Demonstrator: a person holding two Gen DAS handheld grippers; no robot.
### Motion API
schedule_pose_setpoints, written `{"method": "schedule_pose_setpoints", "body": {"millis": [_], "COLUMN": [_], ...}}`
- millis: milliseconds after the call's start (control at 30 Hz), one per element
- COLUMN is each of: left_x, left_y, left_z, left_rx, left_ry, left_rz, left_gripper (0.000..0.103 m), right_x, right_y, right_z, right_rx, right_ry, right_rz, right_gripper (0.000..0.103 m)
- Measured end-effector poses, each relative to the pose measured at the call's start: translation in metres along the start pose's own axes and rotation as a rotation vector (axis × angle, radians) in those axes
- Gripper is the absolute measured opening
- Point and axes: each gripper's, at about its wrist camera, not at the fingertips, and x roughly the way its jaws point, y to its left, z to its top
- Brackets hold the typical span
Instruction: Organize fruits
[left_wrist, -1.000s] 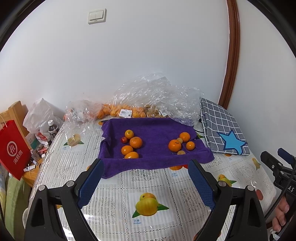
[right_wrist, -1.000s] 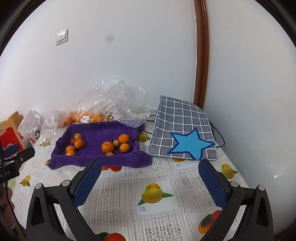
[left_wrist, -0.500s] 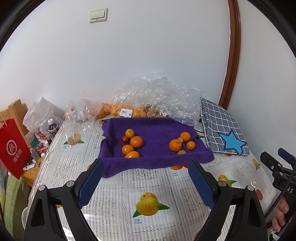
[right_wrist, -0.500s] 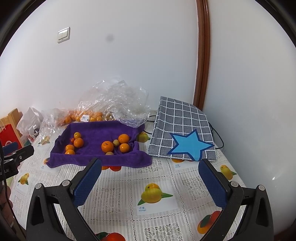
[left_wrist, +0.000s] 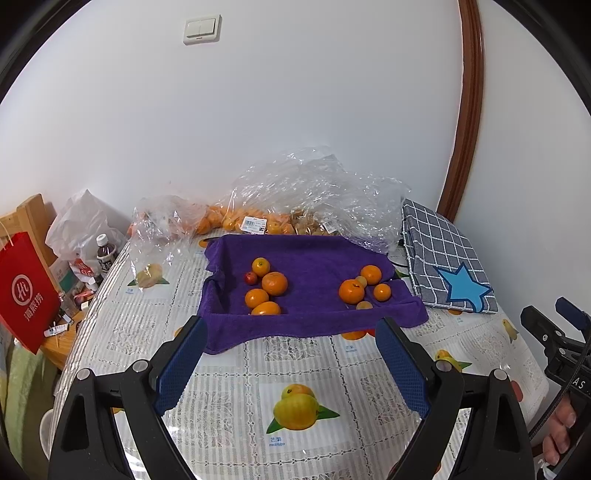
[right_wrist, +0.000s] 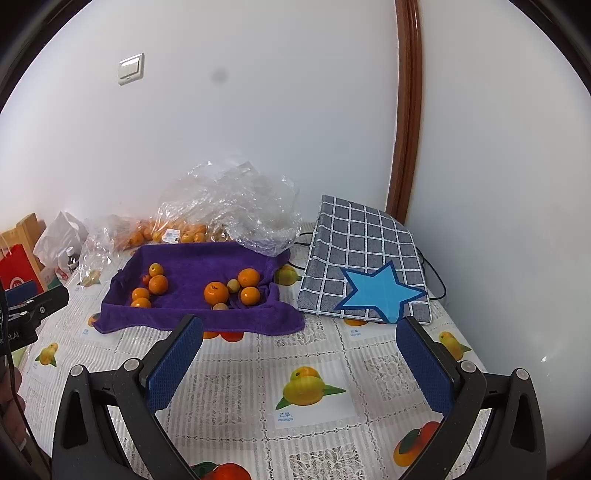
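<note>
On the table ahead of me, a purple towel (left_wrist: 314, 266) lies spread over the fruit-print tablecloth (left_wrist: 236, 387), and the fruit sits on it in two clusters well apart. Left cluster: four oranges (left_wrist: 274, 283) bunched close, with a small red fruit (left_wrist: 250, 278) touching the group's left side. Right cluster: three oranges (left_wrist: 351, 291) and two small yellowish fruits (left_wrist: 364, 305) among them; seen from my right wrist, this same cluster (right_wrist: 216, 292) sits near the towel's right-hand folds. Behind the towel, against the wall, crumpled clear plastic bags (left_wrist: 314, 192) hold more oranges. A checked grey fabric bag with a blue star (right_wrist: 364, 271) lies just right of the towel. Far left, a red paper bag (left_wrist: 26, 288) and a dark bottle (left_wrist: 105, 253). My left gripper (left_wrist: 291, 363) hangs above the tablecloth short of the towel, fingers spread wide, nothing between them. My right gripper (right_wrist: 303, 363) likewise gapes wide with nothing held, over the printed mango (right_wrist: 304, 387).
</note>
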Motion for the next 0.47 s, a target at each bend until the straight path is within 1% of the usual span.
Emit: {"method": "schedule_pose_setpoints", "body": {"millis": [467], "left_x": [0.0032], "left_y": [-0.0001], "left_z": [0.0008], "left_rx": [-0.004], "left_ry": [-0.006], "left_rz": [0.008], "left_gripper": [0.092], "right_x": [-0.0012], "right_y": [0.0021], "right_z": [0.0028], "right_rx": [-0.005], "right_ry": [-0.011], "right_rz": [0.005], "right_gripper": [0.103]}}
